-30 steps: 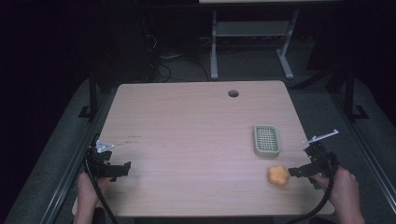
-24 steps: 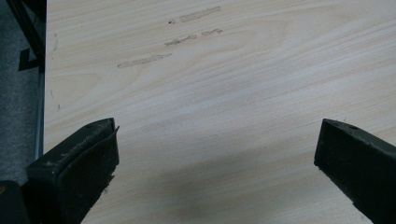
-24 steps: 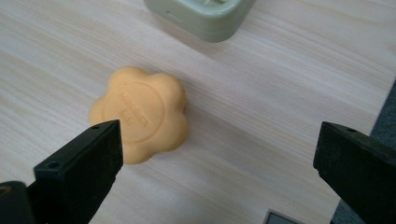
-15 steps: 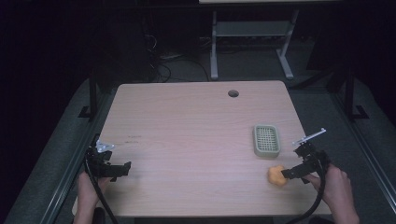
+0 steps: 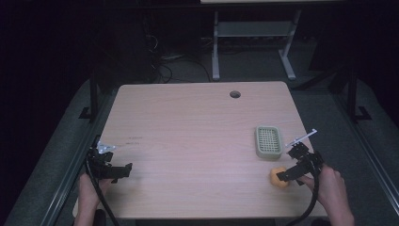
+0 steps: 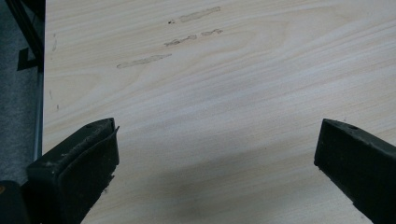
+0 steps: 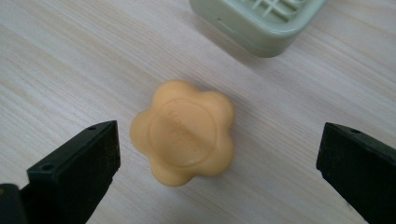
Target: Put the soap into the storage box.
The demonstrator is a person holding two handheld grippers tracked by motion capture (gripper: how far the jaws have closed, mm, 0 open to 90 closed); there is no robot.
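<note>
Hovering low at the lower right of the high view, my right tool (image 5: 288,175) has its jaws spread wide, gripping nothing. Between them in the right gripper view lies an orange flower-shaped bar of soap (image 7: 183,132), flat on the pale wooden desk (image 5: 188,136), touching neither jaw. A pale green slatted plastic soap dish (image 5: 268,141) sits near the soap, toward the frame's upper right. At the lower left of the high view, my left tool (image 5: 123,169) is likewise open over bare wood.
</note>
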